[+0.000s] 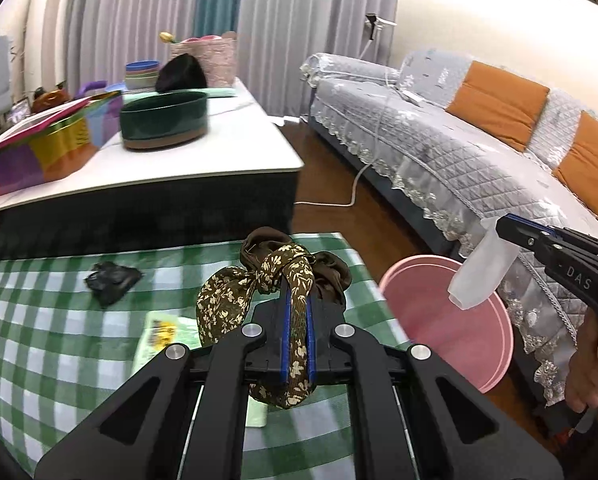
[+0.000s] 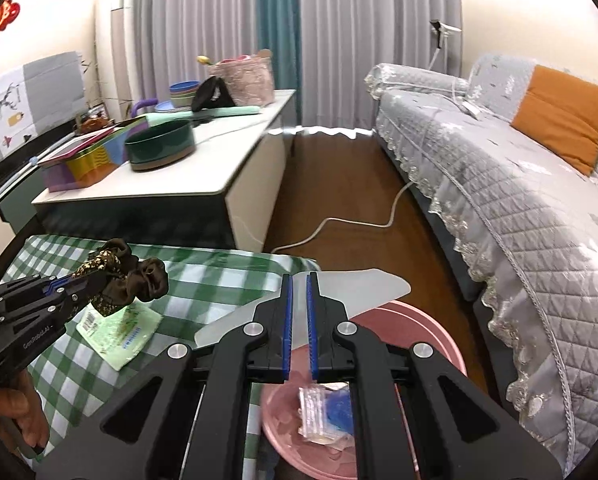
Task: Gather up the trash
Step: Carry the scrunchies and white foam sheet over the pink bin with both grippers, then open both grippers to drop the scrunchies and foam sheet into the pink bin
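Living room, grey sofa [image 2: 519, 184] on the right, green checked tablecloth [image 1: 59, 340] near. Left gripper [image 1: 297, 336] clamped on a brown floral scrunchie [image 1: 259, 280], held above the cloth. Right gripper [image 2: 299, 320] nearly closed, pinching a frosted plastic wrapper [image 2: 363, 286] over the pink bin [image 2: 439, 344] just right of the table. Clear packets already inside the bin. Green leaflet [image 2: 119, 332] and black crumpled scrap [image 1: 111, 278] lying on the cloth.

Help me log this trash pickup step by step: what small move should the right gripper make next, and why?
Probably open the right gripper to drop the translucent plastic piece. Its fingers are shut on the piece, which hangs over the pink bin beside the checkered table; wrappers already lie inside. The left gripper holds a floral scrunchie over the table.
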Motion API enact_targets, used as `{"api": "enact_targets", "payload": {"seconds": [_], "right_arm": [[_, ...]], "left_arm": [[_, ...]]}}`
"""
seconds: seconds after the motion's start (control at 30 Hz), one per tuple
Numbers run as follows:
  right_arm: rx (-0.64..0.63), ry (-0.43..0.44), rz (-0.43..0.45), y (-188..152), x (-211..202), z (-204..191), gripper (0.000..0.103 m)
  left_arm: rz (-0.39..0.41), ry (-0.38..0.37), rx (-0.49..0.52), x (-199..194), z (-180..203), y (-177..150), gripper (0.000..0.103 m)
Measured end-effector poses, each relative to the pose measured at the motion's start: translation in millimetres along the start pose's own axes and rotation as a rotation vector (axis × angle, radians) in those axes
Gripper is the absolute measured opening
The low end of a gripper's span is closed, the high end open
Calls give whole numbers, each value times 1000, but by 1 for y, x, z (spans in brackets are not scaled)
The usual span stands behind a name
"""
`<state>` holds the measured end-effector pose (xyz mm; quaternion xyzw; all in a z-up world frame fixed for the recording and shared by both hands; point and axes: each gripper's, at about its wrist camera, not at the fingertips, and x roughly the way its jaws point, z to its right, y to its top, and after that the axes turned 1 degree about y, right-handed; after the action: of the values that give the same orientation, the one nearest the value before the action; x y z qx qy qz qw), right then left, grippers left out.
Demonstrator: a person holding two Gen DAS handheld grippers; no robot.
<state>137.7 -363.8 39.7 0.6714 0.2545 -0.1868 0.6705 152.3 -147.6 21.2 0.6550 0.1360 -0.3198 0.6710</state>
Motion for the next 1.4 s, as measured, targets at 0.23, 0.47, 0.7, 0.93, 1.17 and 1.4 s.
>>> {"api": "enact_targets", "payload": {"seconds": [0.23,0.47,0.7,0.93,1.17,1.4], "right_arm": [[29,-43,-6,-7,-2,29,7],[62,-85,-18,-13,-1,58,7],[68,-123,-34,-19,4,76,8],[92,-135,-69,-17,11,84,41],[148,-136,-67,-17,12,90,48],[143,-113,-56,-11,13,75,48]], "left_arm": [[-4,-53,30,17,36,5,6],[-13,-106,58,30,68,7,6],[-31,-173,104,43,100,4,6],[-75,-262,172,51,123,-5,20],[-70,-232,149,48,110,-7,37],[-63,-202,125,38,88,-5,37]]}}
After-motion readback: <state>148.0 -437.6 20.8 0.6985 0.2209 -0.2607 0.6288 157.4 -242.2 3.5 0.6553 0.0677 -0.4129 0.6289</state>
